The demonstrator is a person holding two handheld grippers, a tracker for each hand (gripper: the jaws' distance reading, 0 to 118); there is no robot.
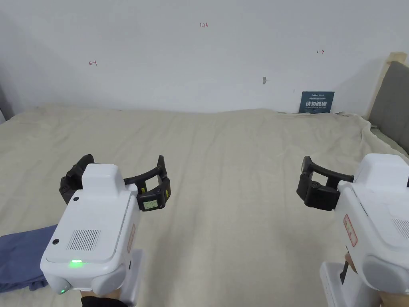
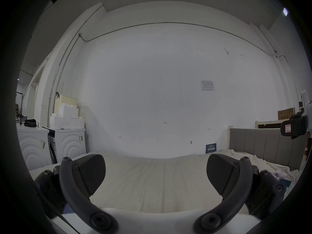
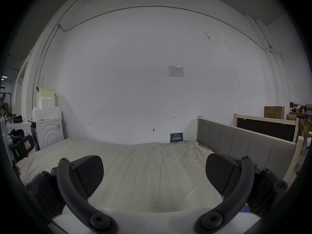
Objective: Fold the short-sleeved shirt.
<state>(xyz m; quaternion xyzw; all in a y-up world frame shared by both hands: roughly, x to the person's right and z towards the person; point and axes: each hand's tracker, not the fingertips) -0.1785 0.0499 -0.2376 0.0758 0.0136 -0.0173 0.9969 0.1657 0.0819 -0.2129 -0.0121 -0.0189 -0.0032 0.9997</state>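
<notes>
While we hold both tongs wide apart and empty, nothing is gripped.
Left tongs (image 1: pixel 120 176) and right tongs (image 3: pixel 154 175) hover over our bed (image 1: pixel 223 160); the blue shirt (image 1: pixel 22 260) lies beside the left.

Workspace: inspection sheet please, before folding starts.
Surface: bed under a wrinkled cream sheet.
Job's things: blue shirt bunched at the near left edge, untouched.
Clutter: small items on the sheet by the headboard.
Grippers: left gripper open, holds nothing; right gripper open, holds nothing; both above the sheet.
Cables: conduit along the upper wall.
Surroundings: blue sign against the wall; washing machines left of the bed.
</notes>
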